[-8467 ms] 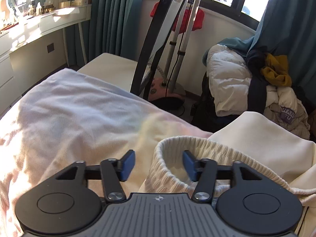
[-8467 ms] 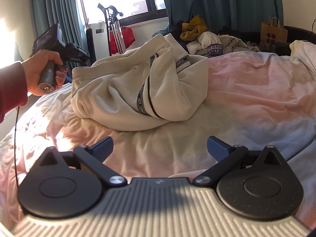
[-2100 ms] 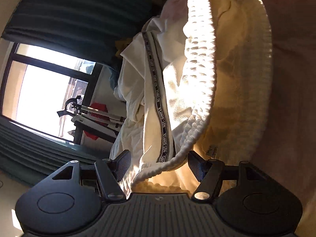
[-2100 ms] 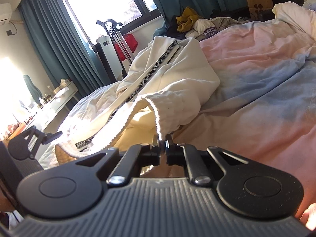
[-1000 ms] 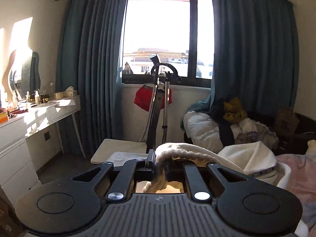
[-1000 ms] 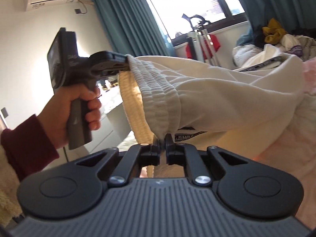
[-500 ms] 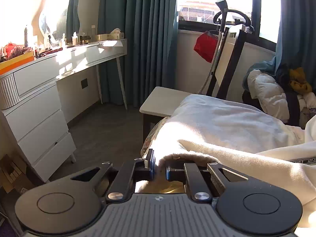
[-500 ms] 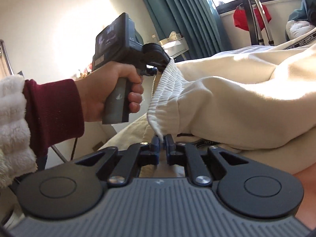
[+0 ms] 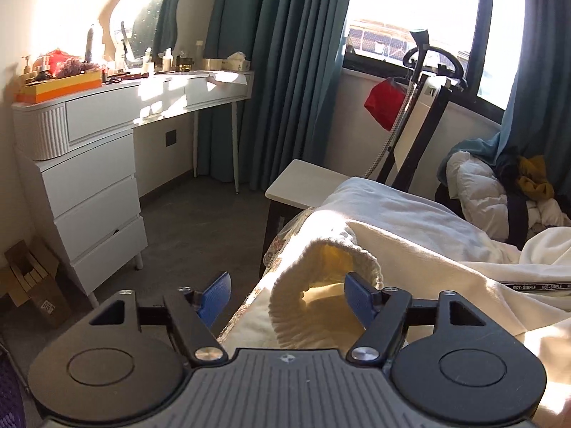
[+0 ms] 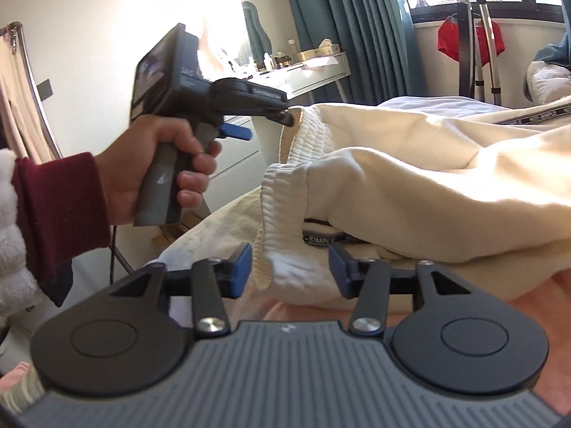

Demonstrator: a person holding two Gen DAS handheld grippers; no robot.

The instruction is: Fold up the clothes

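Cream sweatpants [image 9: 446, 271] with a black printed side stripe lie across the bed, ribbed waistband [image 9: 310, 285] at the bed's near edge. My left gripper [image 9: 287, 301] is open, and the waistband's corner bulges loose between its blue pads. In the right wrist view my right gripper [image 10: 289, 267] is open too, with the other waistband corner [image 10: 282, 214] resting free between its fingers. The left gripper [image 10: 285, 116] shows there in a hand, its tip at the waistband's far corner.
The bed's pink-white cover [image 10: 446, 317] lies under the pants. A white dresser [image 9: 89, 178] and vanity desk stand left, across dark floor. A garment steamer [image 9: 421, 107], a bedside table [image 9: 307, 182] and a pile of clothes [image 9: 499, 192] stand by the window.
Both grippers have opened and let go of the waistband, which now lies on the bed edge. Half a second ago each was shut on a waistband corner.
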